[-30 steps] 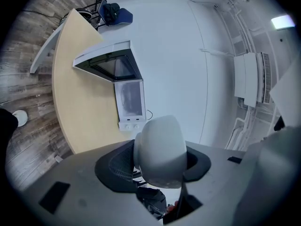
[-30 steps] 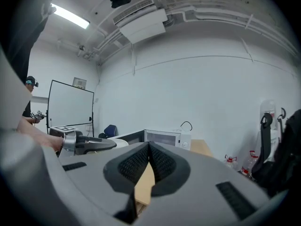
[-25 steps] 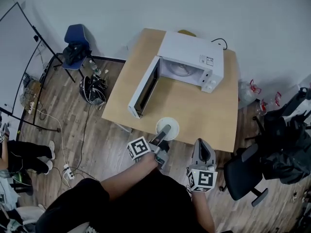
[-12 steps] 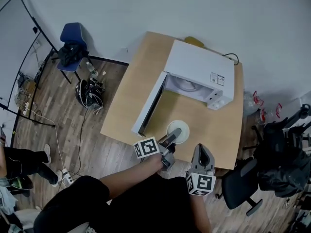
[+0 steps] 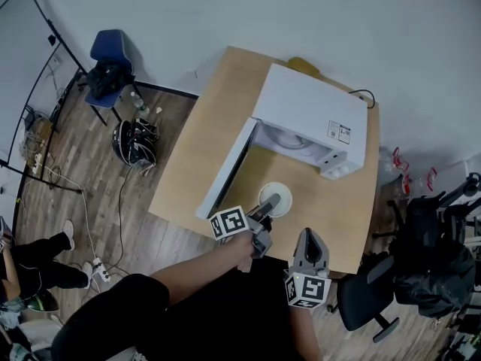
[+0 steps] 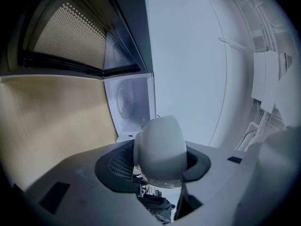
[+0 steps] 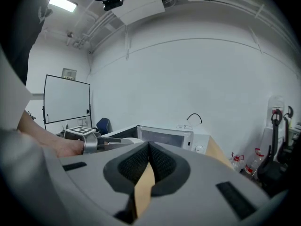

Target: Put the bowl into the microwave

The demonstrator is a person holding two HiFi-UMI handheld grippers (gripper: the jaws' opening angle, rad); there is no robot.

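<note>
A white bowl (image 5: 286,201) hangs just above the wooden table (image 5: 203,145), in front of the white microwave (image 5: 312,111). The microwave's door (image 5: 225,173) stands swung open to the left. My left gripper (image 5: 272,201) is shut on the bowl's near rim. In the left gripper view the bowl (image 6: 160,147) fills the space between the jaws, with the microwave's cavity (image 6: 129,100) straight beyond it. My right gripper (image 5: 309,235) hovers at the table's front edge, to the right of the bowl. It is shut, pads together (image 7: 149,149), holding nothing.
A blue chair (image 5: 105,59) and dark bags (image 5: 135,141) are on the floor left of the table. A black office chair (image 5: 361,299) stands at the right, with bottles (image 5: 398,175) beyond it. A whiteboard (image 7: 66,100) stands far left. A seated person's legs (image 5: 37,277) show lower left.
Both grippers have moved forward over the table. The bowl has travelled with the left gripper and now hangs closer to the open microwave.
</note>
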